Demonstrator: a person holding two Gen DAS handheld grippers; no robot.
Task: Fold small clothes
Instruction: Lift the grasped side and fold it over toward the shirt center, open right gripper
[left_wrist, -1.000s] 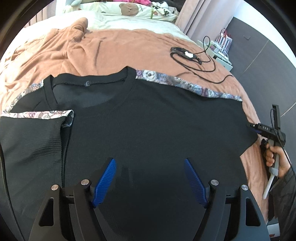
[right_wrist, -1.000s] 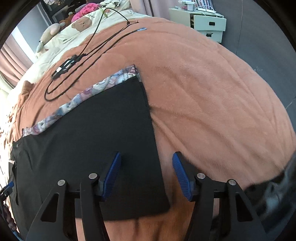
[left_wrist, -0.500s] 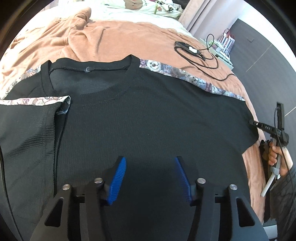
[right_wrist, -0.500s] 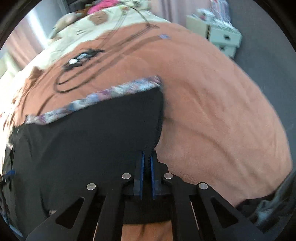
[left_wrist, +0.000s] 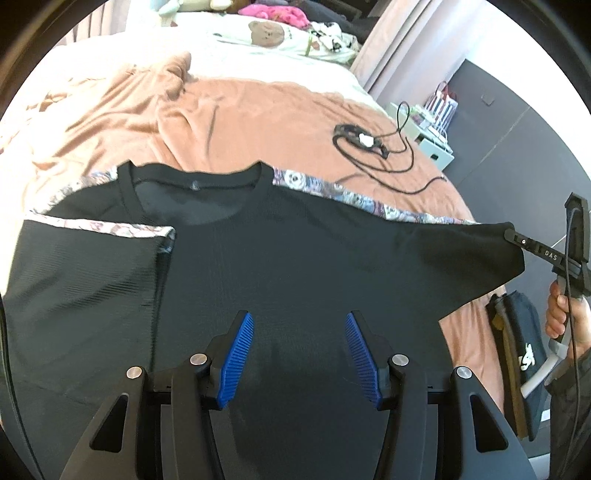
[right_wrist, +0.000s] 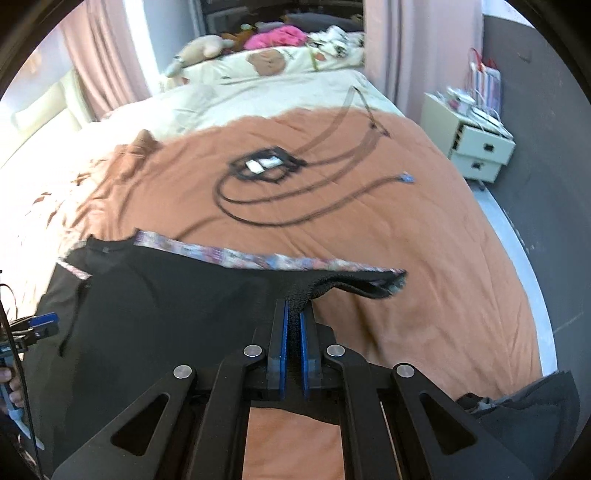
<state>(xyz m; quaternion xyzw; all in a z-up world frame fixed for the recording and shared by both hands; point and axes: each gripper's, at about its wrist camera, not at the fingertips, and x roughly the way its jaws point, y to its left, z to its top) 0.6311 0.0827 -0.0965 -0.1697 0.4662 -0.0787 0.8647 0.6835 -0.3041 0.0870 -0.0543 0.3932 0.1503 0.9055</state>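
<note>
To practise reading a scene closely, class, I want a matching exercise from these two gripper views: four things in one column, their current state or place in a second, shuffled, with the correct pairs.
Things
1. left gripper
2. right gripper
3. black cable
4. black T-shirt

States
A. looped on the orange blanket
B. shut on a sleeve edge
C. one sleeve folded in, lying on the bed
D. open above dark fabric

Pairs: 1-D, 2-B, 3-A, 4-C
</note>
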